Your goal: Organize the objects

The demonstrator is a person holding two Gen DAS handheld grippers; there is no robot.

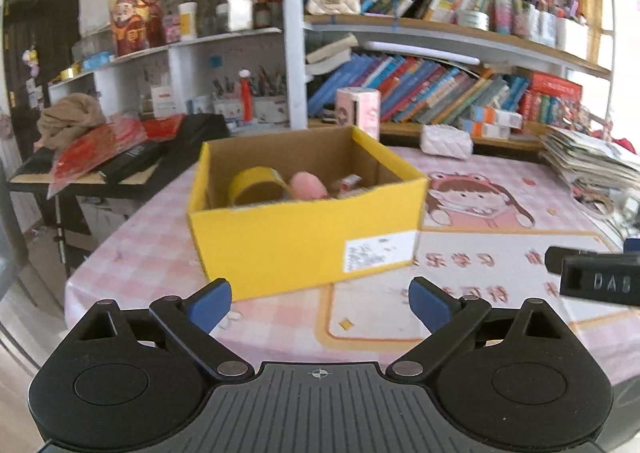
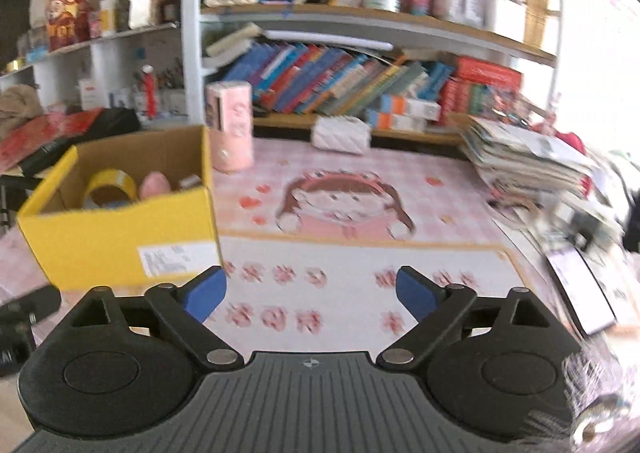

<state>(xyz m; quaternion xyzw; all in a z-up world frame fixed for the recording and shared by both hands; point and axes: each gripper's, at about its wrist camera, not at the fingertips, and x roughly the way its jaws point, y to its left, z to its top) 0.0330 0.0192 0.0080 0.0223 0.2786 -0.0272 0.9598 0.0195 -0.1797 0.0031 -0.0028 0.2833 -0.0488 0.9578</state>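
Note:
A yellow cardboard box (image 1: 280,241) stands open on the pink checked tablecloth (image 1: 160,241). Inside it are a roll of yellow tape (image 1: 256,183), a pink rounded object (image 1: 306,185) and a small item I cannot identify. My left gripper (image 1: 320,299) is open and empty, just in front of the box's near wall. My right gripper (image 2: 312,291) is open and empty, above the printed cloth to the right of the box (image 2: 120,237). The tape (image 2: 110,185) and the pink object (image 2: 154,183) show in the right wrist view too.
A pink carton (image 2: 231,125) stands behind the box. A white quilted pouch (image 2: 340,135) lies at the table's back. A stack of papers (image 2: 528,161) fills the right side. Bookshelves (image 1: 440,93) stand behind. A side table with red packets (image 1: 100,149) is at the left.

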